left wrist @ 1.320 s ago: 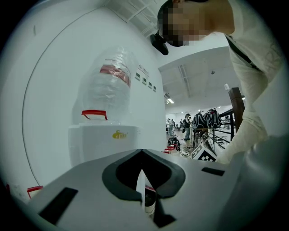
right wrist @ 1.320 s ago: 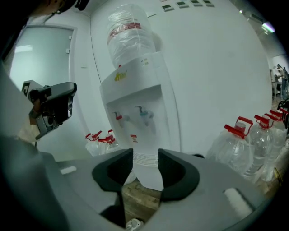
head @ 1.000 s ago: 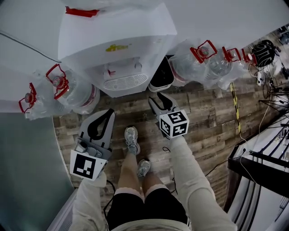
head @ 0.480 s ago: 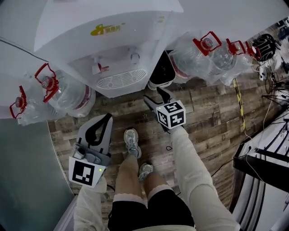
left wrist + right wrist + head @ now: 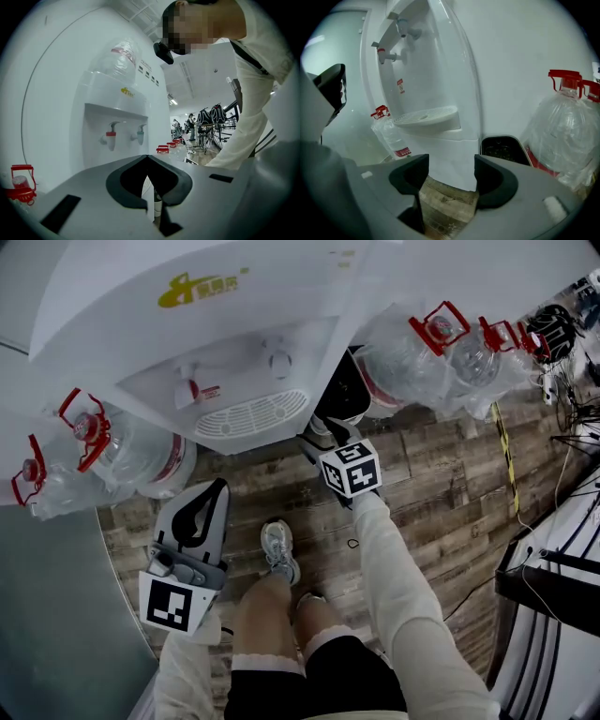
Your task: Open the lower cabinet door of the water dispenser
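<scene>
The white water dispenser (image 5: 187, 324) fills the top of the head view, its drip tray (image 5: 251, 413) jutting out over the lower cabinet. In the right gripper view the drip tray (image 5: 424, 116) sits above the plain white lower cabinet door (image 5: 450, 157). My right gripper (image 5: 323, 435) is at the cabinet's right front corner, partly under the overhang. It (image 5: 450, 173) is open and holds nothing; the door's lower corner shows beyond the gap. My left gripper (image 5: 222, 486) hangs shut and empty left of the legs, pointing at the dispenser (image 5: 117, 122) and its red tap (image 5: 110, 138).
Big water bottles with red caps lie left (image 5: 131, 451) and right (image 5: 422, 367) of the dispenser. A black bin (image 5: 342, 395) stands just right of the cabinet. The person's shoes (image 5: 279, 549) are on the wooden floor. Cables and a dark frame (image 5: 553, 587) are at the right.
The head and both grippers have sunk, so the dispenser looms larger. The right gripper has moved in to the cabinet's front right corner. The left gripper stays shut.
</scene>
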Motion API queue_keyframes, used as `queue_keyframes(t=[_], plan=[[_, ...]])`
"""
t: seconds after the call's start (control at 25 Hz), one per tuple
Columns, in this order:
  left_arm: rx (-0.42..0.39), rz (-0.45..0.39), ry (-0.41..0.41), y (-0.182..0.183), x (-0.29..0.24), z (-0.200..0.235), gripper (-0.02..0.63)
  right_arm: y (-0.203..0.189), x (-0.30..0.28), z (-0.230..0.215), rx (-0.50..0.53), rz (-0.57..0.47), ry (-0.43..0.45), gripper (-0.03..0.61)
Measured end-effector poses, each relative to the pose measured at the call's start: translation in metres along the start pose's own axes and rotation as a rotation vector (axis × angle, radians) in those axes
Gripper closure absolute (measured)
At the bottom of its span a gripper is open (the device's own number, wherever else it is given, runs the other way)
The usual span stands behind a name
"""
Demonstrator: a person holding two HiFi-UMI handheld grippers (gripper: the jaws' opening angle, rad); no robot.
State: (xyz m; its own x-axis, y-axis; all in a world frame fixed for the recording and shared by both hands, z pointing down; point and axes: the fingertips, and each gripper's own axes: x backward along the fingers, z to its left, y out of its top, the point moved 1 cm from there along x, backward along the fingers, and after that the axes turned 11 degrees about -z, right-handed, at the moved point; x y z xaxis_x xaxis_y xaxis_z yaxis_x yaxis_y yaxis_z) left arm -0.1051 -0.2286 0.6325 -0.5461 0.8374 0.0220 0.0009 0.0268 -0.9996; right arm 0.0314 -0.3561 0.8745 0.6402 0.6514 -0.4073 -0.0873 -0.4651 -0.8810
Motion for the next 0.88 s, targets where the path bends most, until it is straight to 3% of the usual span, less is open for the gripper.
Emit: queue_keyframes(t=[0.56,0.88], plan=[[-0.023,0.017,-0.021,-0.026,-0.002,0.011,0.615,-0.002,-0.052,-0.024,0.085,0.030,-0.005,0.232],[-0.024,0.010,0.006,-0.028,0.003,0.019,0.615,0.004,-0.058,-0.021,0.002,0.010,-0.020,0.227]])
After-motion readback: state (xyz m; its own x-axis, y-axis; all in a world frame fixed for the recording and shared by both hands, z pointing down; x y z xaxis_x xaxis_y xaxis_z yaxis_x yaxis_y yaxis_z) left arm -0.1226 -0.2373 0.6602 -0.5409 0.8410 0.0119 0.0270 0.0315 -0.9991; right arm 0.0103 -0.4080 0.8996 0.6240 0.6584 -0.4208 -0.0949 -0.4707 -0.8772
